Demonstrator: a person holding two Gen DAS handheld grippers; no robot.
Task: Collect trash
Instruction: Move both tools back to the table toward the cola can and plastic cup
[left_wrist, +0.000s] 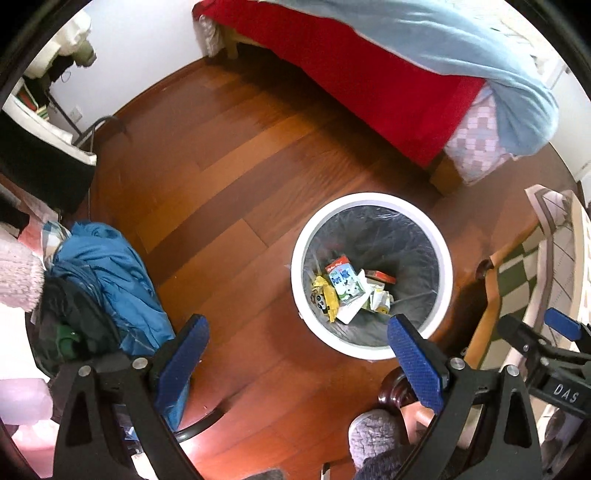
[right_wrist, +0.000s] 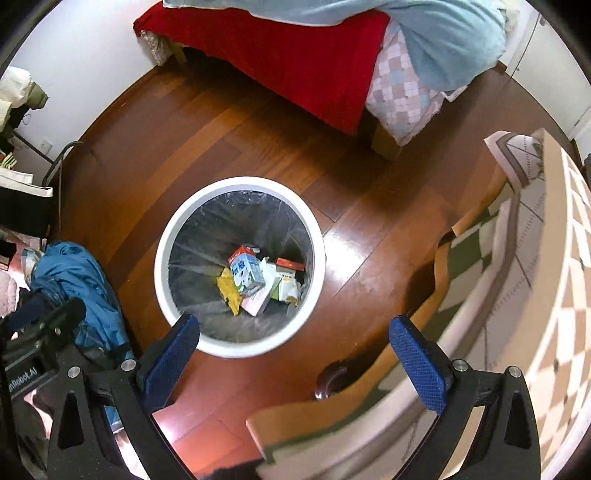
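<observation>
While both grippers' fingers (left_wrist: 413, 363) (right_wrist: 417, 363) spread empty, milk carton (right_wrist: 245, 275) lies seemingly topmost in bin (right_wrist: 162, 266).

A round white trash bin (right_wrist: 162, 266) stood upright and lidless on the wooden floor, lined with a thin clear bag over its dark inside. At its bottom lay a heap of trash: a blue-and-white milk carton (right_wrist: 245, 275) with a red top, tilted on top of the rest; a crumpled yellow wrapper (right_wrist: 229, 295) to its left; a small red-edged box (right_wrist: 290, 265) on its right; and white paper scraps (right_wrist: 288, 290).
</observation>
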